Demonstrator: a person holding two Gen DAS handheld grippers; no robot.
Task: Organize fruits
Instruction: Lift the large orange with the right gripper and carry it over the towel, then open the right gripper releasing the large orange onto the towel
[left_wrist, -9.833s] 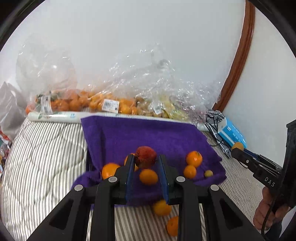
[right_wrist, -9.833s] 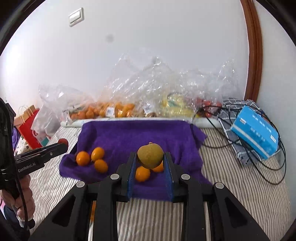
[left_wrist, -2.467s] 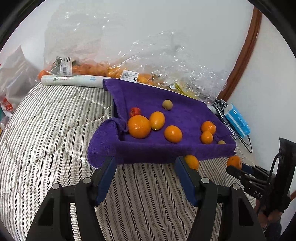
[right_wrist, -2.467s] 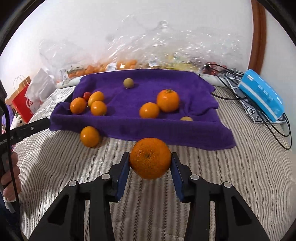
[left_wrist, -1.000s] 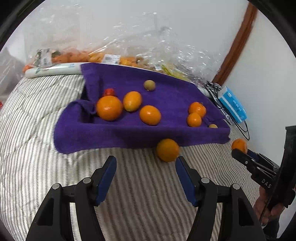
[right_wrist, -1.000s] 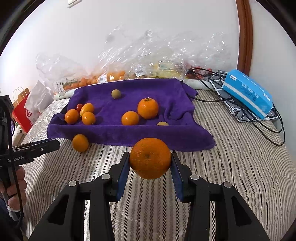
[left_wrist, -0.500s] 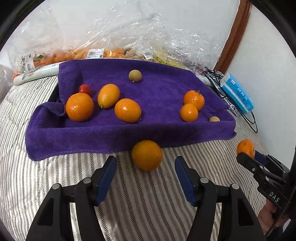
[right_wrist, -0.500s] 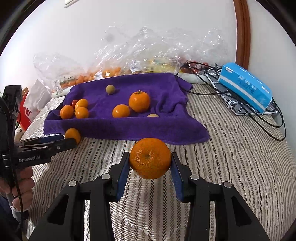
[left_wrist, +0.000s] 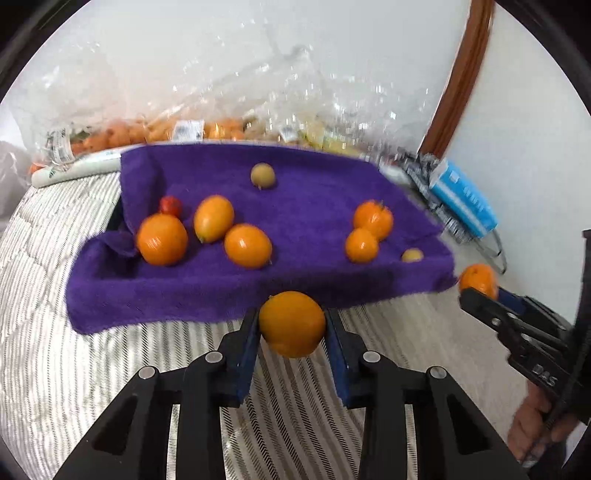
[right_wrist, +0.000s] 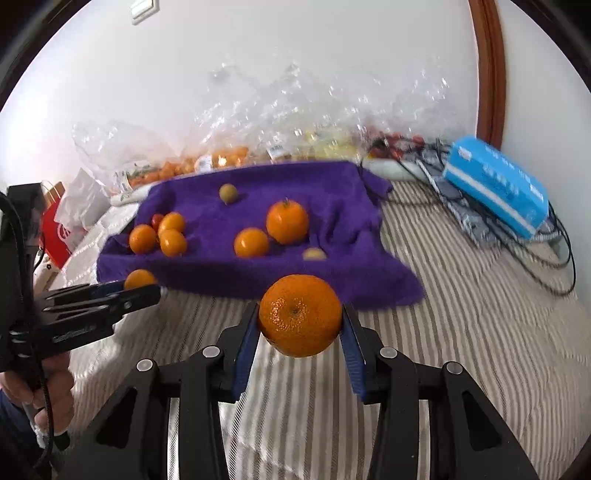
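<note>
Your left gripper (left_wrist: 291, 328) has just closed its jaws, and there's a smooth orange (left_wrist: 291, 323) pinched between the blue pads, right at the front edge of the purple towel (left_wrist: 314, 206) over the striped bedding (left_wrist: 48, 369). Your right gripper (right_wrist: 299, 326) is clamped on a bigger, dimpled orange (right_wrist: 300, 314), held just in front of the towel's near edge.

The left camera gives you the better look at the towel. It shows three oranges bunched on the left part with a small red fruit (left_wrist: 170, 205) behind them, two more oranges on the right, a small greenish fruit (left_wrist: 262, 175) near the back and a tiny yellowish one (left_wrist: 412, 254) by the front right edge. It also catches your other gripper from the side, at the right edge, with its orange poking out past the tip.

The right camera shows what the left one doesn't: a red shopping bag (right_wrist: 55, 230) off the left side of the bed, a light switch (right_wrist: 142, 7) on the wall, and the black cables (right_wrist: 517, 236) trailing around the blue box (right_wrist: 495, 184). From there the left gripper's orange is mostly hidden behind its fingers.

Both views show the clear plastic bags (right_wrist: 258, 122) of fruit along the wall.
</note>
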